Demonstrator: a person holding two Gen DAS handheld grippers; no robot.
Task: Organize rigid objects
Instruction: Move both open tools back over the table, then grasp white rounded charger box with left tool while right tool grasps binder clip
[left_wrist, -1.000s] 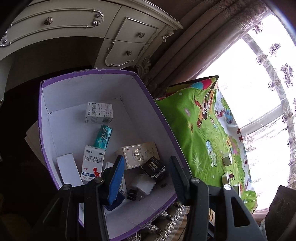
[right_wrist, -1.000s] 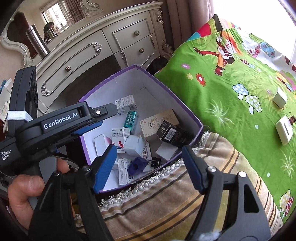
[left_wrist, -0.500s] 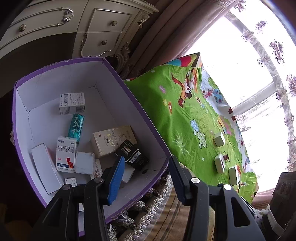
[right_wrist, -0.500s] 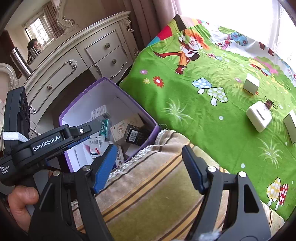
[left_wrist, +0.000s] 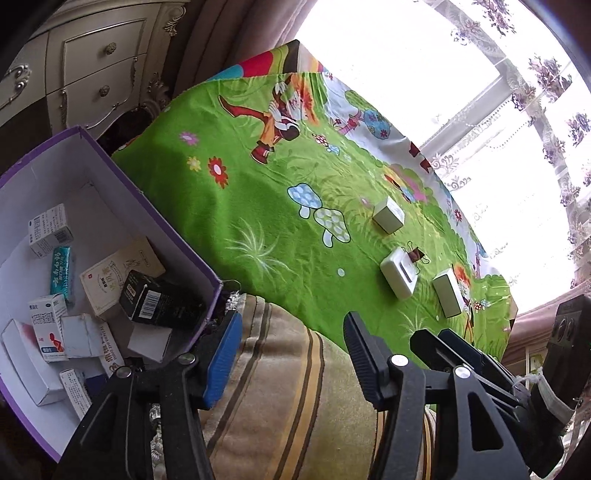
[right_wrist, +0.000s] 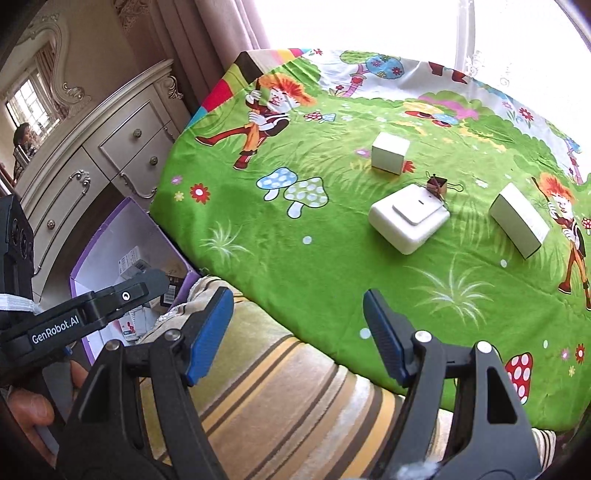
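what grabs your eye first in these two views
The bright green cartoon cloth fills both views, with three white boxes and a binder clip on it. At left a purple box holds a jumble of medicine packets. Both grippers are empty; the left gripper is opening.

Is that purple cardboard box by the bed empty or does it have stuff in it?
Partly filled. The purple cardboard box has no lid on, and small medicine cartons lie jumbled on its floor.

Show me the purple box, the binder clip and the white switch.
purple box (left_wrist: 177, 236), left wrist view, right wall rim.
binder clip (right_wrist: 437, 184), right wrist view, clip body.
white switch (right_wrist: 408, 218), right wrist view, top face.
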